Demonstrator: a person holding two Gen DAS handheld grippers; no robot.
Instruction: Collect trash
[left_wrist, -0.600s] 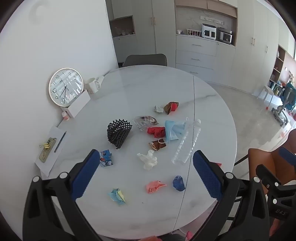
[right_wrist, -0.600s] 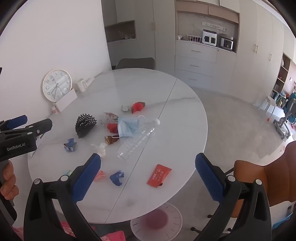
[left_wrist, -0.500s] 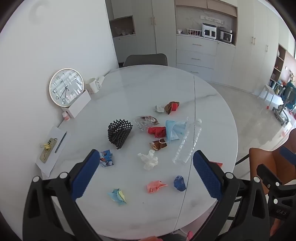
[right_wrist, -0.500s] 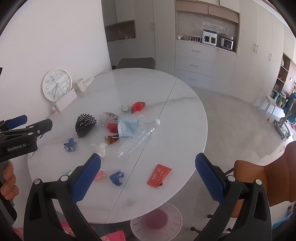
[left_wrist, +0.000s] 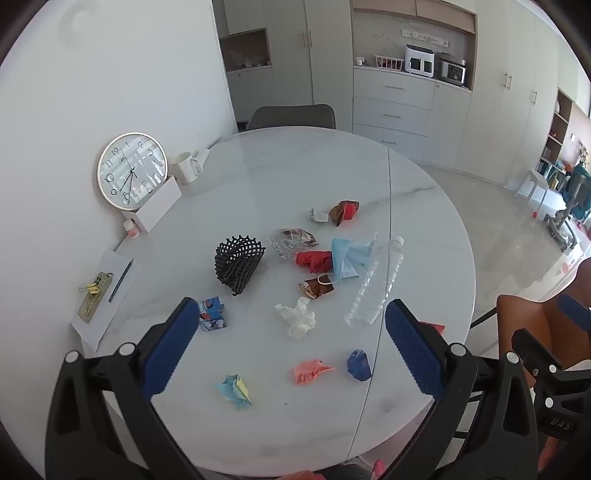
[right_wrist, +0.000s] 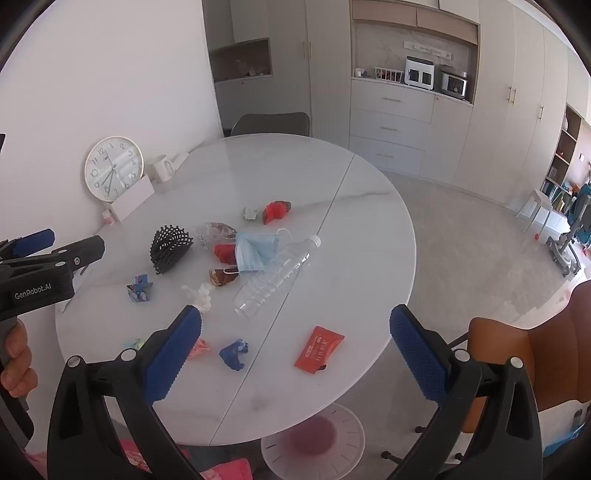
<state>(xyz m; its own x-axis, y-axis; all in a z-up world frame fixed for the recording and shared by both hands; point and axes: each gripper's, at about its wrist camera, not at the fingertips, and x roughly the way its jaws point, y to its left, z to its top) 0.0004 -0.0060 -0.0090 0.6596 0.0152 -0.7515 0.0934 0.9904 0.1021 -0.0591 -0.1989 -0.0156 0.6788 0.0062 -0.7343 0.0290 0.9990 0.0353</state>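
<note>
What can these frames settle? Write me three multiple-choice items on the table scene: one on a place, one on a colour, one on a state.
1. Where does the wall clock stand?
A. on the table's left edge, by the wall
B. on the floor
C. on the chair

2. What colour is the mesh basket?
A. white
B. black
C. red

3. How does the plastic bottle lie?
A. upright
B. on its side
C. held in a gripper

Answers: 1 A, it leans by the white mug; 2 B, its lattice is black; 3 B, it lies flat on the table.

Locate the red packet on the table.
In the right wrist view, the red packet lies near the table's near edge, right of the blue wad, below the bottle.
</note>
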